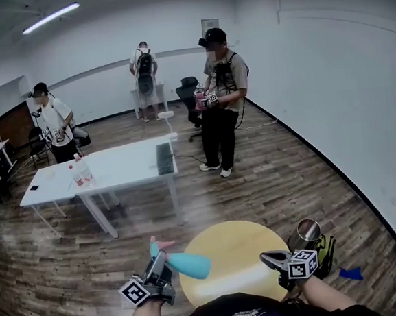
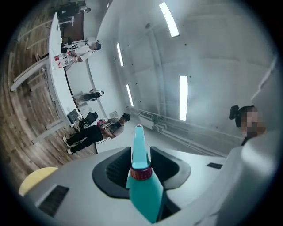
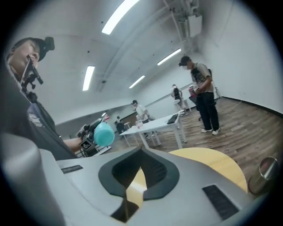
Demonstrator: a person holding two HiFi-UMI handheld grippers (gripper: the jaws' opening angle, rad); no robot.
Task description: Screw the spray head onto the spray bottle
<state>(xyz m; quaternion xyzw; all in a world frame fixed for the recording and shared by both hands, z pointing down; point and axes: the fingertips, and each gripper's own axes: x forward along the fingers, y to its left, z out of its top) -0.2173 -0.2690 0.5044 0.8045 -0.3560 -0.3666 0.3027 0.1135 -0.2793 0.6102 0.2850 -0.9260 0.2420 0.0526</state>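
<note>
**Head view.**
- Left hand-held gripper (image 1: pixel 158 264): low at left, closed on a teal spray bottle (image 1: pixel 192 264). The bottle lies roughly level in the air over the near-left edge of a round yellow tabletop (image 1: pixel 237 250), with its base to the right.
- Right hand-held gripper (image 1: pixel 269 258): over the tabletop's right edge, carrying nothing.
- Shiny metal cup (image 1: pixel 308 230): just beyond the right hand-held gripper.
- White table (image 1: pixel 120 169): farther back, with people standing around the room.

**Left gripper view.**
- Left hand-held gripper (image 2: pixel 140 152): both pads press on the spray bottle (image 2: pixel 143 194).
- The bottle's wide teal body is nearest the camera.
- A red collar (image 2: pixel 141 172) sits at the jaws.
- A narrow, pink-tipped teal piece (image 2: pixel 139 139) reaches past them.

**Right gripper view.**
- Right hand-held gripper (image 3: pixel 141 154): jaws together, nothing between them.
- Yellow tabletop (image 3: pixel 212 161): below.
- Spray bottle (image 3: pixel 104 133): off to the left, with its round base facing the camera.
</note>
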